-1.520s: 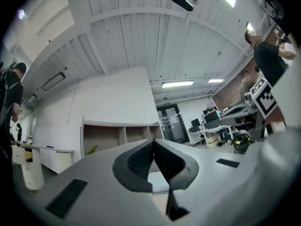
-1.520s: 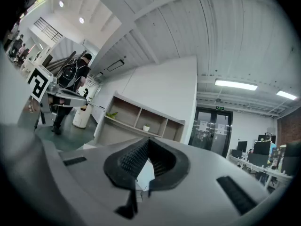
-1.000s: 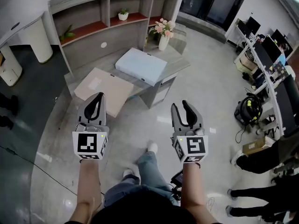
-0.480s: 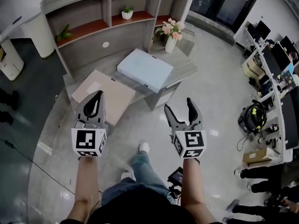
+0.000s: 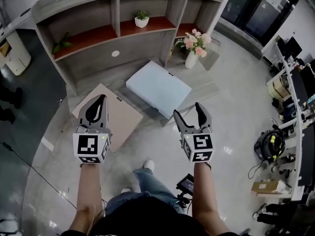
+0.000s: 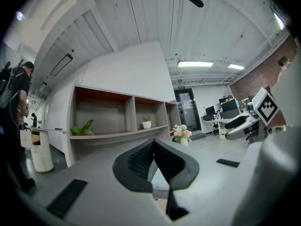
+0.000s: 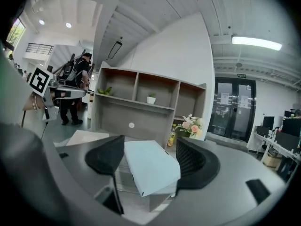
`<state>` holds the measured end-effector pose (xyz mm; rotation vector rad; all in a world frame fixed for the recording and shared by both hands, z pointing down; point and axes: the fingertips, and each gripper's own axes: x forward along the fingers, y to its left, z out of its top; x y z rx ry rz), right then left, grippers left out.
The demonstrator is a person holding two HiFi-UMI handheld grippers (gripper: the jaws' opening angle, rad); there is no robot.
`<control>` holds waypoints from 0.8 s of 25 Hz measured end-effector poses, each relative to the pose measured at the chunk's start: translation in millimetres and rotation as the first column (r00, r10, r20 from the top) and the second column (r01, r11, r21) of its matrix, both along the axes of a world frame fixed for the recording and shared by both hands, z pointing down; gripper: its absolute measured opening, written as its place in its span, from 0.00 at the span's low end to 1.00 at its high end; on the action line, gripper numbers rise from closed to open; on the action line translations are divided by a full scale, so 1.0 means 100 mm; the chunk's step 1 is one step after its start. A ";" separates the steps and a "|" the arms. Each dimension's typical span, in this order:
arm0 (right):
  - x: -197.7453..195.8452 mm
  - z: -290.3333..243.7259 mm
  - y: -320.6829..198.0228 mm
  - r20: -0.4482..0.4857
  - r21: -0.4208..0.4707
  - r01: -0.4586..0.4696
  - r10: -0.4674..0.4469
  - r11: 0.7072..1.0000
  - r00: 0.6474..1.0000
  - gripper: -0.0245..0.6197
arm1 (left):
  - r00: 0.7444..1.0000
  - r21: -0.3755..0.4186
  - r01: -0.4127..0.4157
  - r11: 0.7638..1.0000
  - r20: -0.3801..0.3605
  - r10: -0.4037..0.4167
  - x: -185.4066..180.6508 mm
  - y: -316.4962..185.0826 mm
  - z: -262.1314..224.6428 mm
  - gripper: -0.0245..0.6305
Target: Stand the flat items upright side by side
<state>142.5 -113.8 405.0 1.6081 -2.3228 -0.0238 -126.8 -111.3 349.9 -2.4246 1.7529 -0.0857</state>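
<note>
A pale blue flat box (image 5: 157,88) lies flat on a grey desk (image 5: 199,90), and a tan flat box (image 5: 114,113) lies flat beside it to the left. My left gripper (image 5: 101,99) is shut and empty, hovering over the near edge of the tan box. My right gripper (image 5: 187,110) has just been opening; it stands open with nothing between its fingers, short of the desk's front edge. In the right gripper view the blue box (image 7: 151,166) shows beyond the open jaws, apart from them. The left gripper view shows the pads (image 6: 141,160) pressed together.
A grey shelf unit (image 5: 118,31) with reddish boards stands behind the desk, holding a potted plant (image 5: 141,18) and a leafy plant (image 5: 62,42). A vase of flowers (image 5: 194,50) stands at the desk's far right. Office desks and monitors (image 5: 295,68) line the right side.
The right gripper's jaws went from nearly shut to wide open. Both grippers and the view have come closer to the desk and boxes. The left gripper stayed shut.
</note>
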 end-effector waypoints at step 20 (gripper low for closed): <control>-0.30 1.45 -1.02 -0.111 -0.336 0.200 -0.250 0.920 0.962 0.58 | 0.987 -0.173 0.156 0.972 0.002 -0.159 -0.14 -0.69 0.69 0.05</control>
